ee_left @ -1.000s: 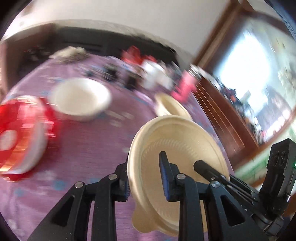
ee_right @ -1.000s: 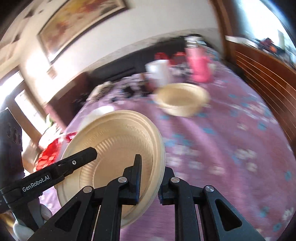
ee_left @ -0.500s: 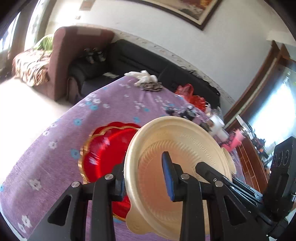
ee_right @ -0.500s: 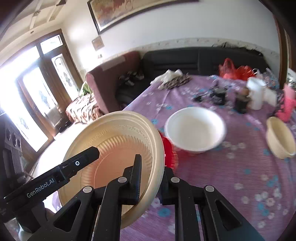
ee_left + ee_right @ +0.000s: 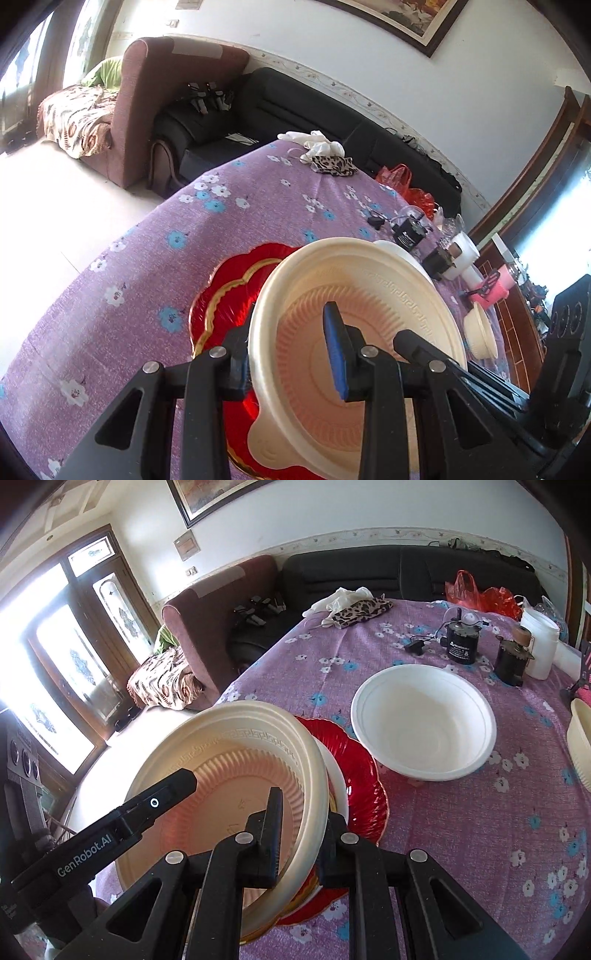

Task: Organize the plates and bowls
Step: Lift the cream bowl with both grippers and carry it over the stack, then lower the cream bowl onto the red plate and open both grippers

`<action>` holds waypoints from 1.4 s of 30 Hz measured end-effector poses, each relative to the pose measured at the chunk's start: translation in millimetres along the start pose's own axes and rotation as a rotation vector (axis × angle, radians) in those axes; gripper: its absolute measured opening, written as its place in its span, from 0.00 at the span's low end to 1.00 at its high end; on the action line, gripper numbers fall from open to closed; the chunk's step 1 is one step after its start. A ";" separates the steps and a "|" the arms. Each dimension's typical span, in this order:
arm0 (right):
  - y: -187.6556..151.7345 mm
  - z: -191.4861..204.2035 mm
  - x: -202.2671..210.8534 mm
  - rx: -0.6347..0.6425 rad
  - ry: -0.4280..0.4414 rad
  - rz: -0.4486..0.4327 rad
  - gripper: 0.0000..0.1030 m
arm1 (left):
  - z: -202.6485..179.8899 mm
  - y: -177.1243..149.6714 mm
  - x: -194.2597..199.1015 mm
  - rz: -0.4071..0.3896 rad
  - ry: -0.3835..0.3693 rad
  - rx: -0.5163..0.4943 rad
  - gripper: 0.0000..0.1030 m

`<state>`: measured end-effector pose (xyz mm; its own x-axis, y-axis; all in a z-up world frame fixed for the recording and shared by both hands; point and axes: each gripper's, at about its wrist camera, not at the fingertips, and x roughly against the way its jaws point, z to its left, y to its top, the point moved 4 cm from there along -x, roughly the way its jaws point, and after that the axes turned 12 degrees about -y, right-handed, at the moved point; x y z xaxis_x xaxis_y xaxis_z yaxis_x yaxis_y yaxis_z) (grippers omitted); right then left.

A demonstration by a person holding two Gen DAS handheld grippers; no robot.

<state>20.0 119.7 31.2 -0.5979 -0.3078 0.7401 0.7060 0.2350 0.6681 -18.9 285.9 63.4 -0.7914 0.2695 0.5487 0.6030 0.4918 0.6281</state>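
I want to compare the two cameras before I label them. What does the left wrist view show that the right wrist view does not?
Only the left wrist view shows the left gripper straddling the cream plate's rim, and the pink object whole.

Only the right wrist view shows the white bowl in full, the glass door and the right gripper shut on the plate's rim.

Both show the cream plate held over the red plate, the purple floral tablecloth and the black sofa.
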 end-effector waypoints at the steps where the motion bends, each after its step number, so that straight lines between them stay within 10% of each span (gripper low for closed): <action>1: 0.6 1.3 -0.4 0.001 0.001 -0.006 0.16 | 0.7 0.9 -0.1 -0.003 0.008 -0.002 0.32; 8: 4.1 3.8 4.8 -0.017 0.021 -0.067 0.28 | -3.6 4.6 7.7 -0.037 0.014 -0.019 0.67; 23: 17.0 -56.8 45.0 -0.139 -0.012 -0.180 0.56 | -26.4 -2.3 60.3 -0.191 0.001 -0.060 0.82; 31: 7.9 -149.0 -8.8 -0.342 -0.116 -0.046 0.56 | -51.5 -22.7 66.7 -0.209 0.013 -0.165 0.83; 42: 38.4 -165.6 -81.8 -0.396 -0.219 0.065 0.52 | -60.3 -27.9 60.9 -0.193 0.030 -0.224 0.83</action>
<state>158.8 1.3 -16.4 -0.5840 -0.0918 0.8065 0.8097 -0.1364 0.5708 -77.8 238.6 112.6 -0.8924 0.1622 0.4211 0.4512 0.3355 0.8270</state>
